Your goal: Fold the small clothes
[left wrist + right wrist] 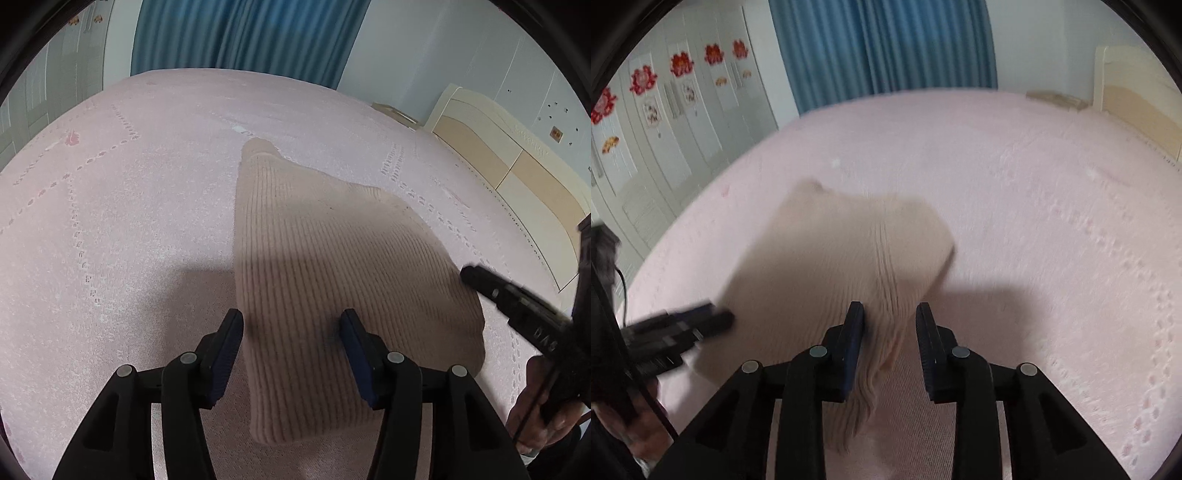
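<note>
Ribbed beige knit garment point(332, 280) lies part-folded on the pink bed point(129, 221), both my left gripper point(291, 354) and right gripper point(890, 347) wide-jawed over it, holding nothing; next, I judge, comes pinching an edge to fold across.

Ribbed beige knit garment point(332, 280), matt pink embossed bedspread point(122, 229)

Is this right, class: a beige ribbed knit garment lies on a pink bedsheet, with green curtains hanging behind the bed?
One detail is wrong: the curtains are blue, not green, as the right wrist view shows. The beige ribbed knit garment does lie on the pink bedsheet.
</note>
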Motion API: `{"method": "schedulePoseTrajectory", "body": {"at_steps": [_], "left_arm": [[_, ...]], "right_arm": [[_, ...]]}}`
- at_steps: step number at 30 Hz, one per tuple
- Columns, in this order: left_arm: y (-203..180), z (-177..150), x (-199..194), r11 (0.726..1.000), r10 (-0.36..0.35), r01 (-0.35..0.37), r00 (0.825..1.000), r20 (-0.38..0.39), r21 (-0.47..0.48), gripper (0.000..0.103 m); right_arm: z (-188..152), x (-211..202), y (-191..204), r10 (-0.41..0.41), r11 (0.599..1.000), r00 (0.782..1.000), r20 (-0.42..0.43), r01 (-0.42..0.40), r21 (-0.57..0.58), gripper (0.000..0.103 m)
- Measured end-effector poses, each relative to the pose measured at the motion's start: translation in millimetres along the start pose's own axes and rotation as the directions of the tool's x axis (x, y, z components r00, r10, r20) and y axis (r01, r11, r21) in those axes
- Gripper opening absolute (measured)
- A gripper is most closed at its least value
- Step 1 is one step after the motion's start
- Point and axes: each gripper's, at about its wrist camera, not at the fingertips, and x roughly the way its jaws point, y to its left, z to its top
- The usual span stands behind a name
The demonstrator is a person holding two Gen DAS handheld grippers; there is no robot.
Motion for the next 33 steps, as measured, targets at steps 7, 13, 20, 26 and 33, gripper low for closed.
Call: {"method": "schedulePoseTrajectory", "body": {"at_steps": [7,13,20,26,33], "left_arm": [[-1.2,-0.9,-5.4,0.999,0.033,-0.033,0.999,0.002,0.024,0.052],[-3.4,2.3,-1.8,0.998,0.044,-0.043,0.999,-0.016,0.039,0.055],[-10.7,-1.2,-26.2,0.995,0.083,-0.083,0.996,-0.008,0.049,0.052],[-33.3,-2.2,-75.5,0.992,0.111,-0.114,0.993,0.046,0.059,0.052],[-69.2,-9.7,-133.4,0.987,0.135,-0.141,0.988,0.073,0.083,0.053]], "right_arm": [[-0.6,24.1,15.3,-0.033,0.999,0.999,-0.031,0.031,-0.043,0.030],[-1.2,34.0,12.3,-0.070,0.996,0.994,-0.086,0.065,-0.056,0.034],[-1.8,1.6,0.4,-0.076,0.997,0.991,-0.108,0.076,-0.005,0.035],[6.6,-57.7,3.0,-0.155,0.988,0.984,-0.083,0.154,-0.014,0.038],[12.1,-130.6,4.7,-0.240,0.969,0.968,-0.072,0.243,0.039,0.039]]}}
